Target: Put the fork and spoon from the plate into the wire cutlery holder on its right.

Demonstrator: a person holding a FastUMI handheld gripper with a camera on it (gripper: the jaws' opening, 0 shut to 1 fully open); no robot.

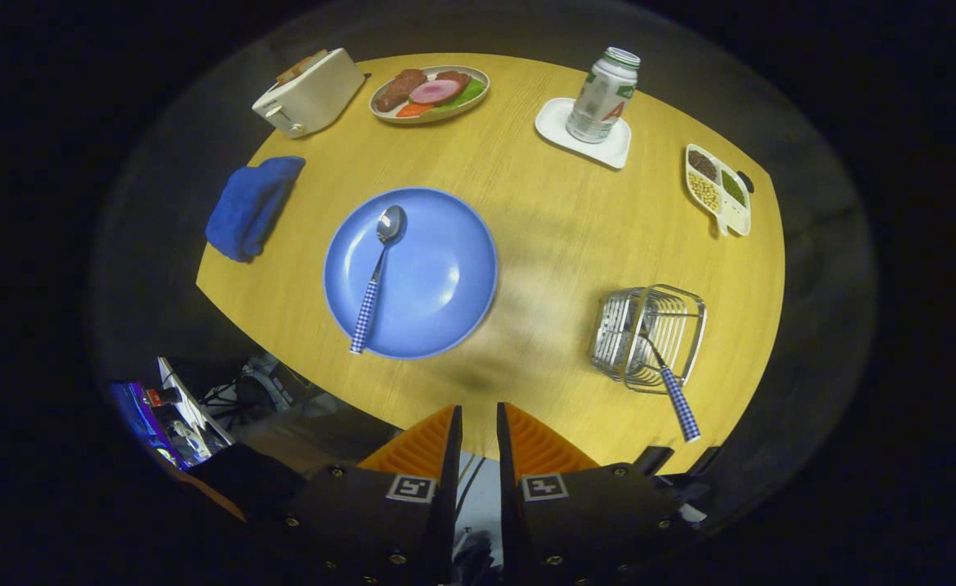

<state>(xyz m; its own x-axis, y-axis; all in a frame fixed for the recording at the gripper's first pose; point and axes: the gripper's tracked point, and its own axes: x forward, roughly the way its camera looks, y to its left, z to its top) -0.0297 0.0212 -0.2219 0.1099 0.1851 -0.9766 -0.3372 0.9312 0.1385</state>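
A yellow wooden table (559,236) seen from above, with the gripper (479,423) held high over its near edge. Ahead and left of the fingers, a spoon (376,277) with a checked blue handle lies on a blue plate (437,277), bowl pointing away, not yet moved. Ahead and right, the wire cutlery holder (649,334) already contains the fork (667,376), its checked handle leaning out toward the gripper, so half the job looks done. The orange fingers (429,448) stand nearly together, a narrow gap between them, holding nothing and touching nothing.
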